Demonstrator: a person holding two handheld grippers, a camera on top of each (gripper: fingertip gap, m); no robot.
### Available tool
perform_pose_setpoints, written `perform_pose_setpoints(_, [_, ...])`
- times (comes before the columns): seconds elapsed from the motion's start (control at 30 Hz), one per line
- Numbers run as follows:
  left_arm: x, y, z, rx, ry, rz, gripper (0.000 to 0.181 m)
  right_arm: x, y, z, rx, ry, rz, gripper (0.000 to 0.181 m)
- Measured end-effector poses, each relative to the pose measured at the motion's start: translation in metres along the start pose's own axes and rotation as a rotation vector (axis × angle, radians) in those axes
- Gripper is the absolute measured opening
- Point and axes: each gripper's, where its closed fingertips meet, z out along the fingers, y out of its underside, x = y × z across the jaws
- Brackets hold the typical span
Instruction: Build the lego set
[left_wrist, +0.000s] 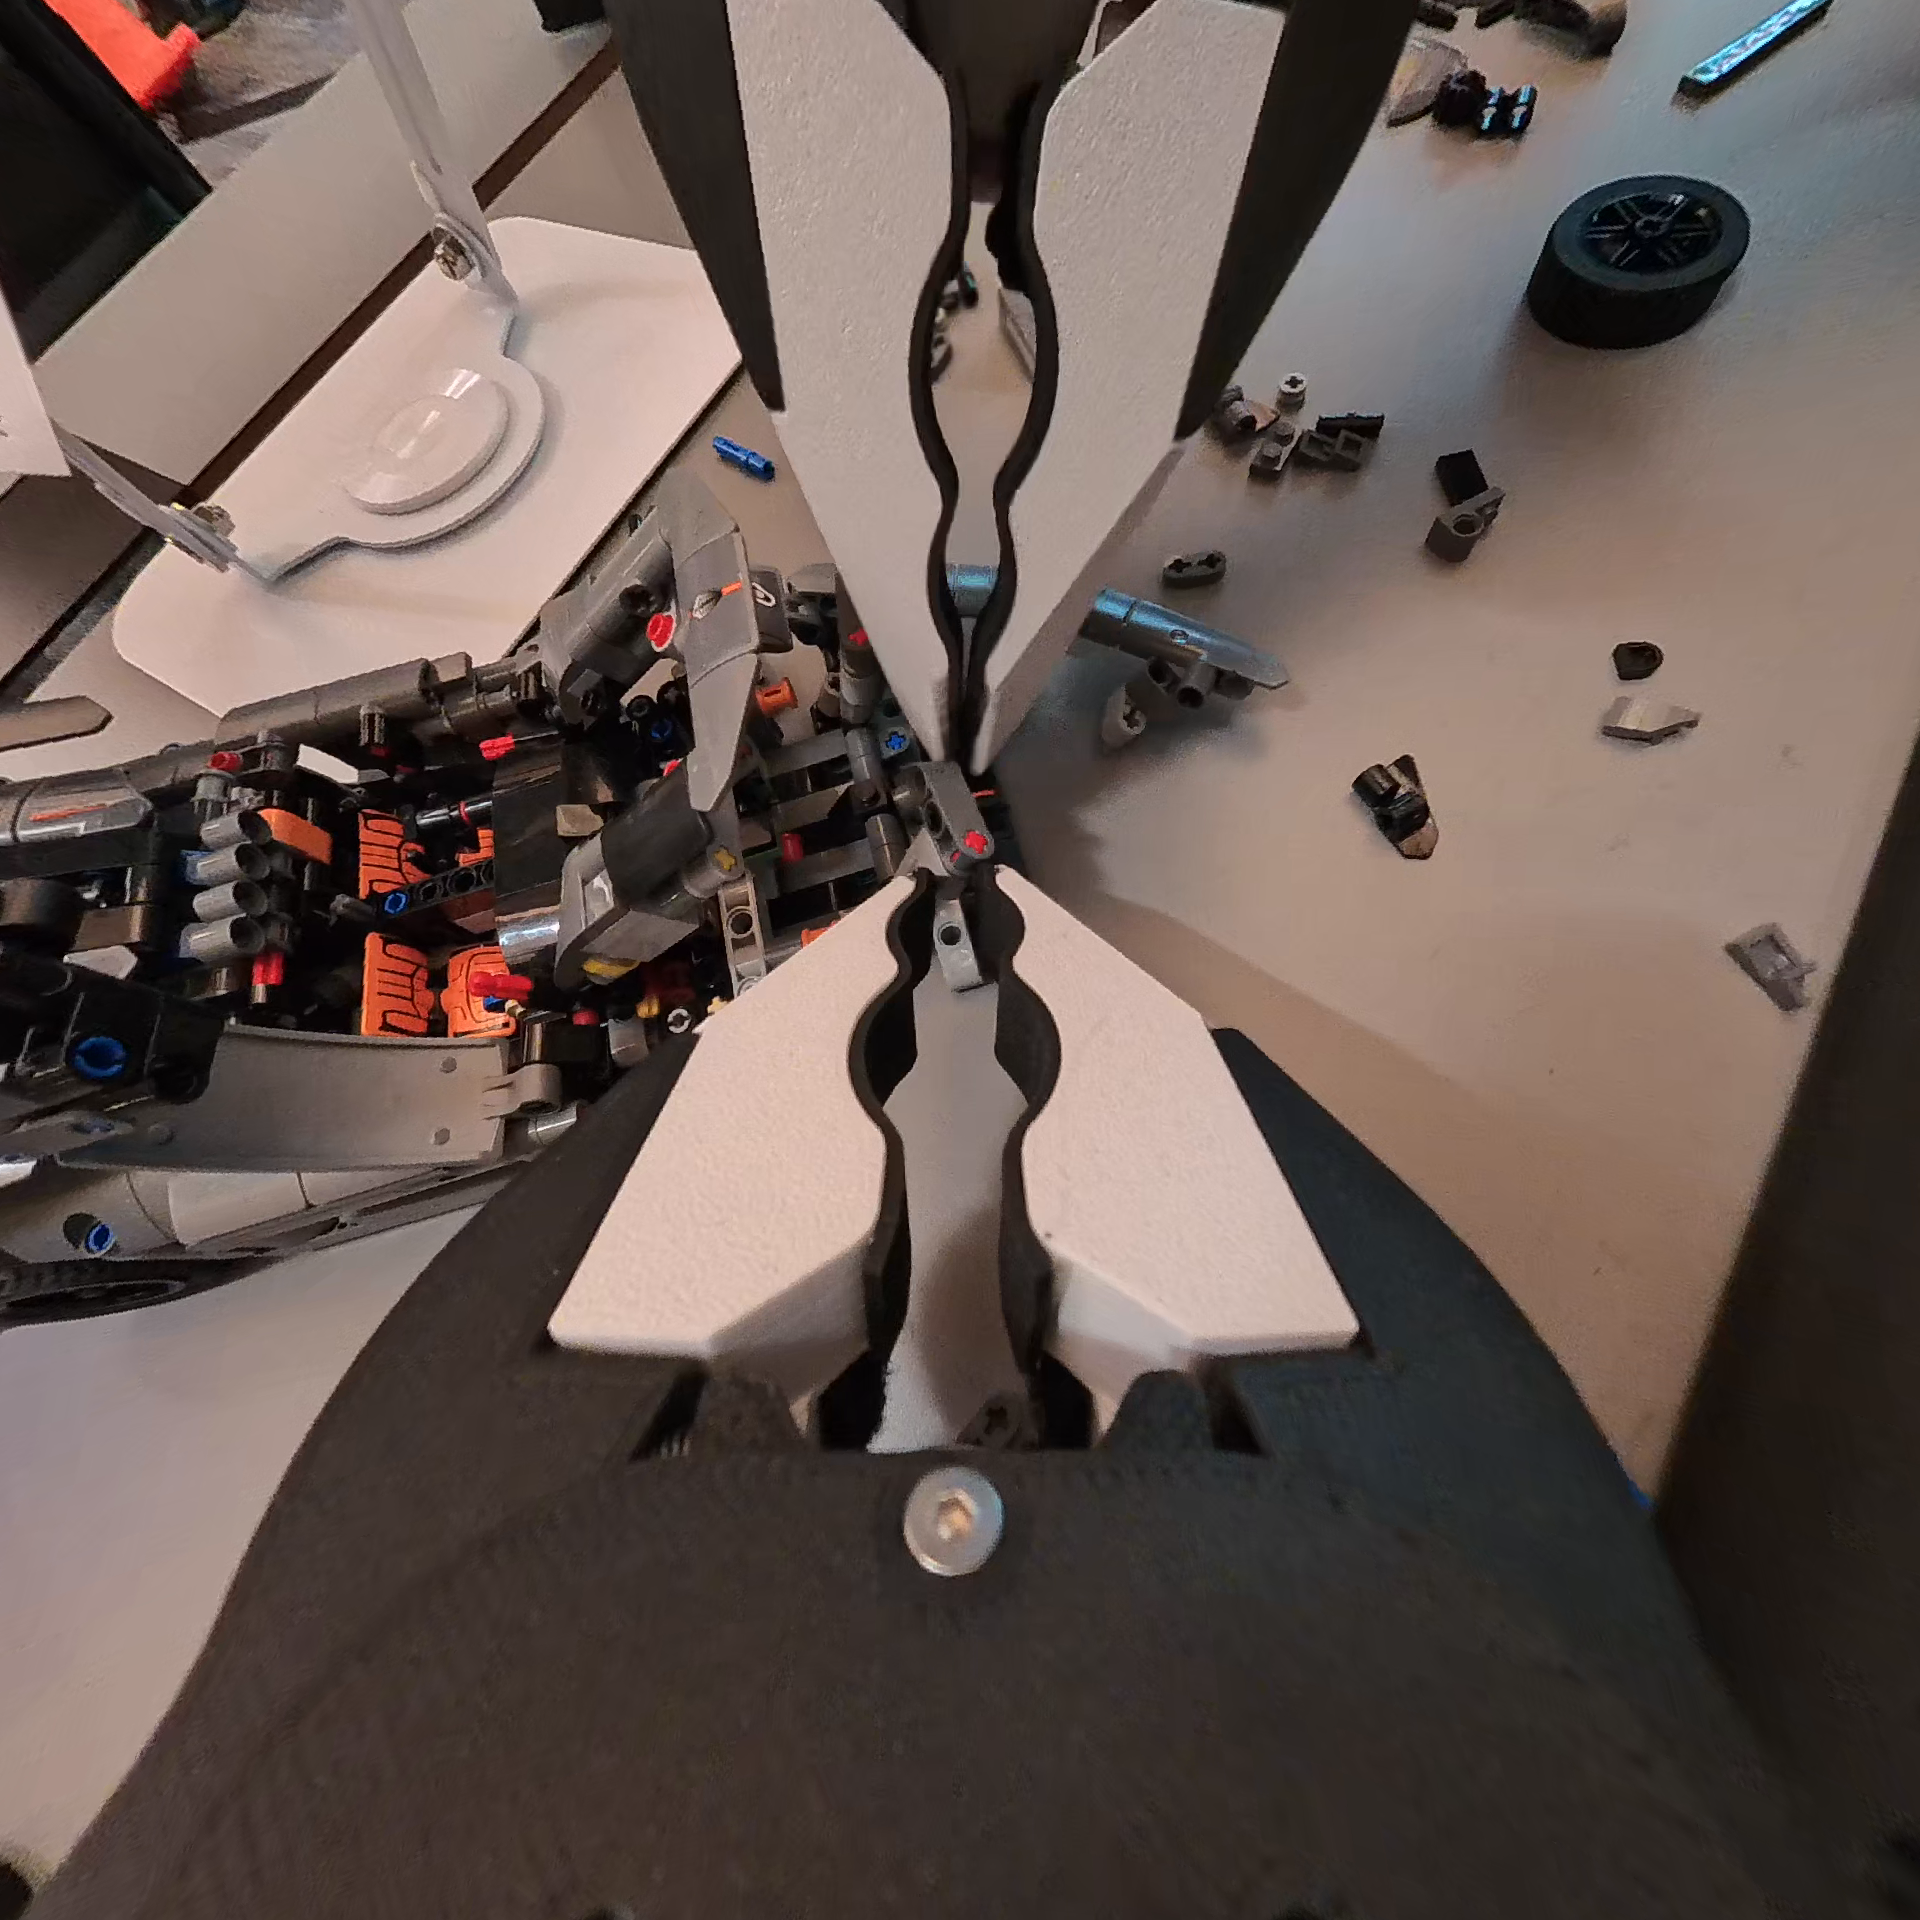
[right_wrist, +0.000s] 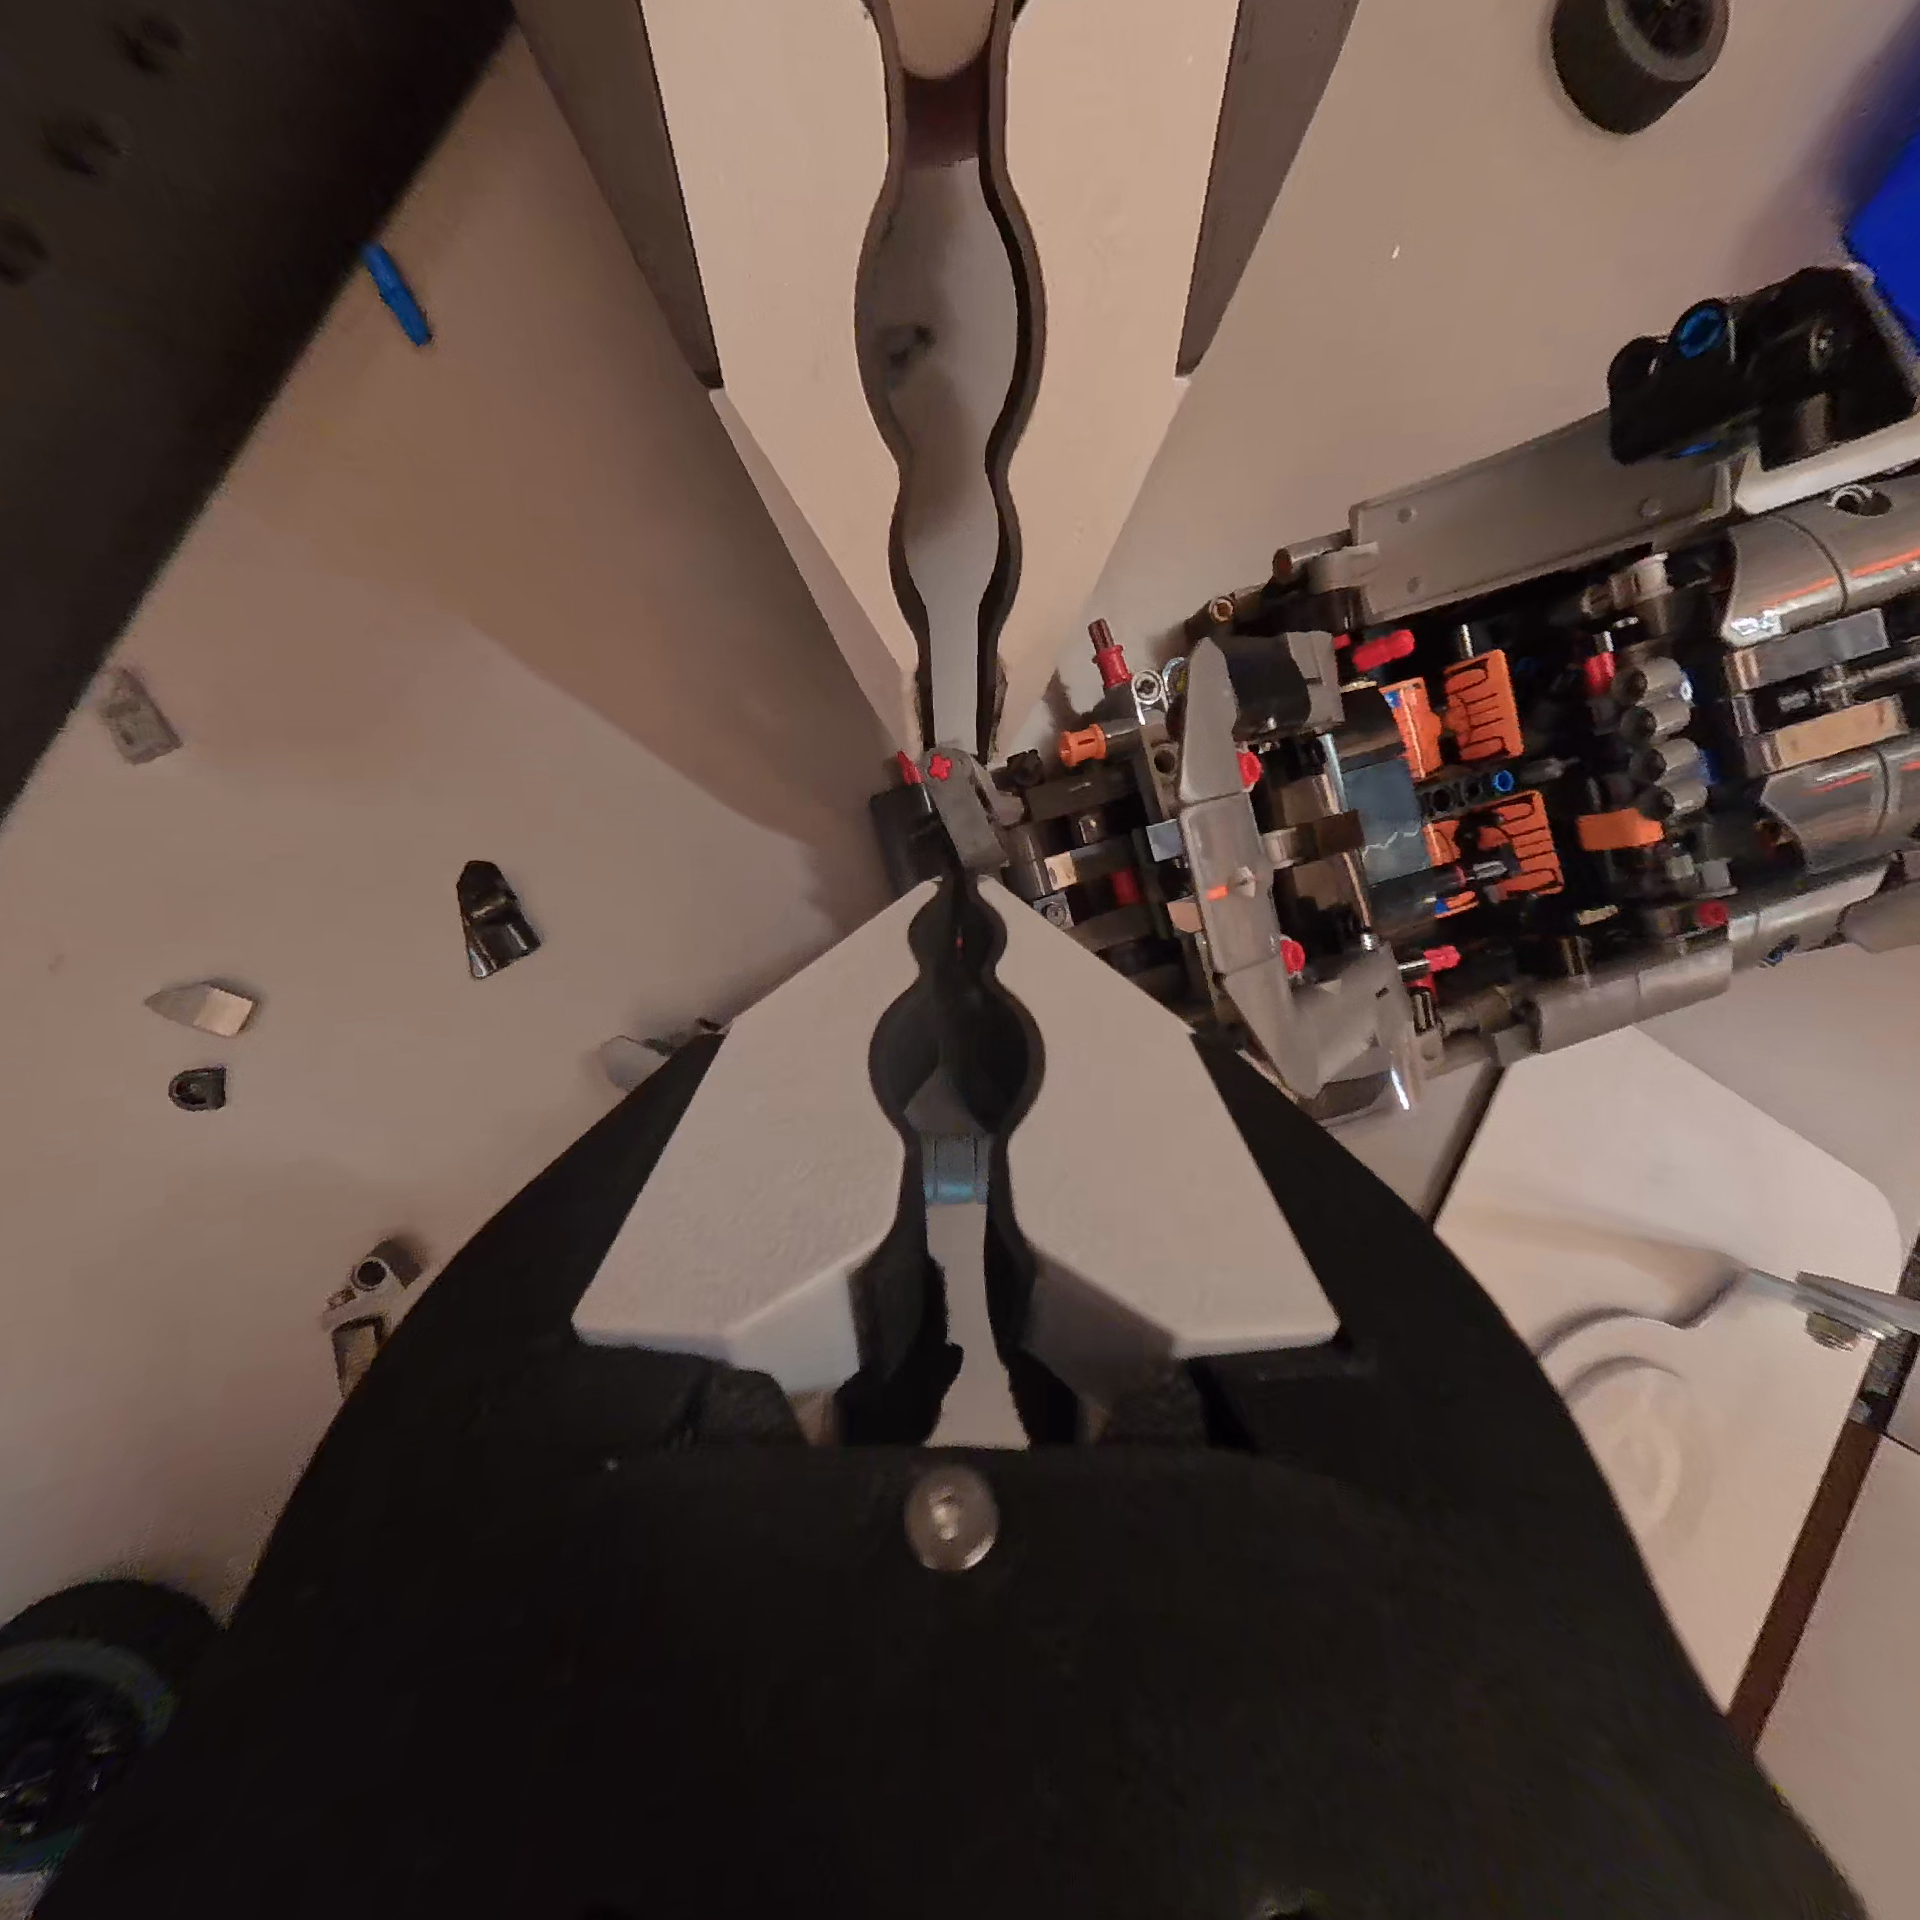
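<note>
I'm looking down on a pale, off-white tabletop (left_wrist: 1455, 935), matte and evenly lit, with soft warm light and gentle shadows across it. A dark seam (left_wrist: 540, 135) runs between two table panels in my left view. There's a white stand base (left_wrist: 582, 343) with a round recessed disc sitting on the surface, and a thin white upright (left_wrist: 416, 125) bolted to it. A dark vertical post (left_wrist: 1808, 1195) fills the right edge. In my right view, a black perforated panel (right_wrist: 135, 343) crosses the upper left corner.
</note>
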Motion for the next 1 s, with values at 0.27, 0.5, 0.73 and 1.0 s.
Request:
perform_pose_setpoints(0.27, [0.0, 0.0, 0.0, -0.002, -0.008, 0.007, 0.005, 0.004, -0.002, 0.0, 0.015, 0.014, 0.034, 0.0])
perform_pose_setpoints(0.5, [0.004, 0.001, 0.004, -0.015, -0.003, 0.024, 0.001, 0.009, -0.009, 0.0, 0.039, 0.042, 0.058, 0.0])
perform_pose_setpoints(0.73, [0.004, -0.003, 0.002, -0.003, -0.012, 0.053, 0.002, 0.013, -0.01, 0.0, 0.058, 0.057, 0.071, 0.0])
perform_pose_setpoints(1.0, [-0.003, -0.006, 0.001, -0.022, -0.106, 0.173, 0.038, 0.007, -0.001, -0.006, 0.036, 0.001, 0.071, 0.002])
